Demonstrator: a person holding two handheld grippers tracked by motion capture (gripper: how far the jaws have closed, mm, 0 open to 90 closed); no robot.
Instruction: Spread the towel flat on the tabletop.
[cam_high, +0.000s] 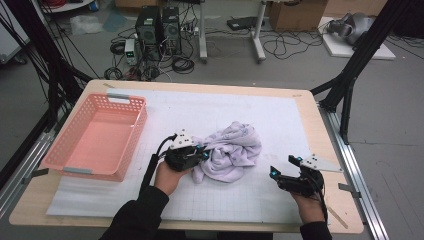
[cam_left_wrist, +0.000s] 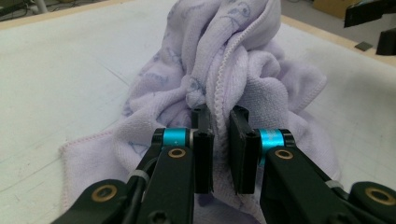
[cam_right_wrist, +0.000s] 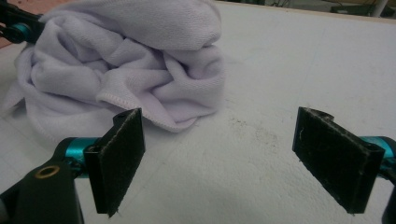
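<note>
- No brand name, label or readable writing shows on anything; the lilac towel (cam_high: 230, 150) carries a faint bluish print, too blurred to make out.
- The crumpled towel lies in a heap near the middle of the white gridded mat (cam_high: 280, 112) that covers the wooden table (cam_high: 327, 150).
- An empty pink plastic basket (cam_high: 95, 137) stands on the left part of the table, apart from the towel.
- The person's left hand (cam_high: 167, 177) comes in from the bottom edge, dark sleeve to the wrist, and points the left gripper (cam_high: 202, 152) to the right, at the towel's left edge.
- In the left gripper view, the left gripper (cam_left_wrist: 220, 140) has its two black jaws drawn close together, with a stitched fold of the towel (cam_left_wrist: 224, 70) pinched in the narrow gap between them.
- The person's right hand (cam_high: 310, 205) rests low near the table's front right, well apart from the towel.
- The right gripper (cam_high: 284, 167) points left and away from the person, toward the towel.
- In the right gripper view, the right gripper (cam_right_wrist: 219, 163) has its jaws spread wide with bare mat between them, holding nothing; the towel (cam_right_wrist: 126, 65) lies beyond them, untouched.
</note>
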